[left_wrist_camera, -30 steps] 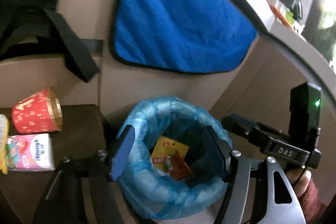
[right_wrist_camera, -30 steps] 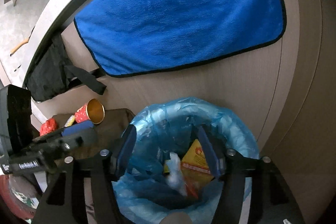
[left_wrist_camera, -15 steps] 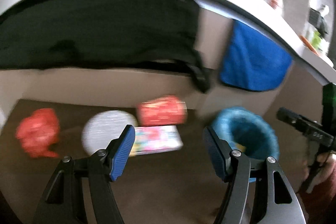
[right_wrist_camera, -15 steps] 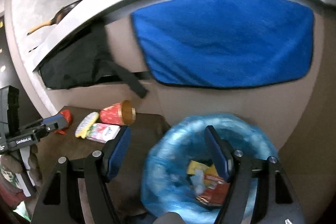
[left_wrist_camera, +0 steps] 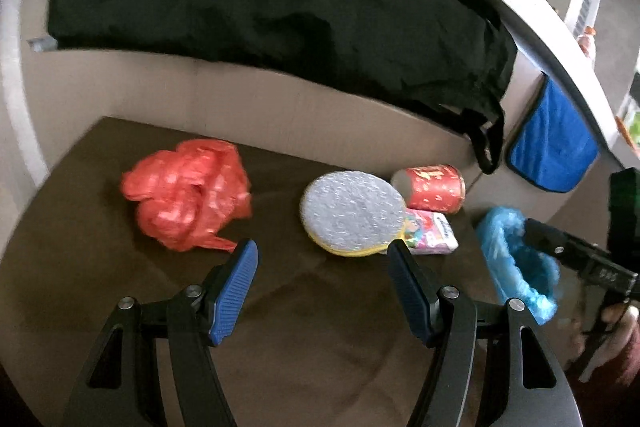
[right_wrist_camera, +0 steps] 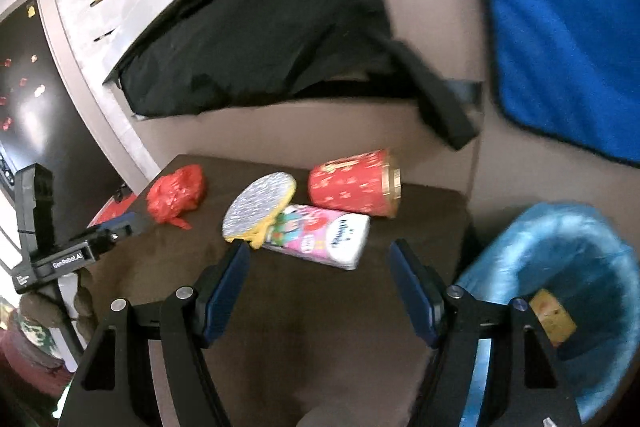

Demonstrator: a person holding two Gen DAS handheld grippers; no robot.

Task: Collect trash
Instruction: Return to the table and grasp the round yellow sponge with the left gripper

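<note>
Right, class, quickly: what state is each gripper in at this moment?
Left gripper: open, holding nothing.
Right gripper: open, holding nothing.

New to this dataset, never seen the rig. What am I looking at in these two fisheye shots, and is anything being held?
No robot arm here: a person carries a two-finger gripper in each hand, with a camera on each looking along the fingers. One shot is from the left gripper, the other from the right gripper; each also shows the other gripper at its edge.

On the brown table lie a crumpled red plastic bag, a round silver and yellow pad, a red paper cup on its side, and a pink packet. Beside the table stands a bin with a blue liner, some trash already inside.

Both grippers are open and empty.
</note>
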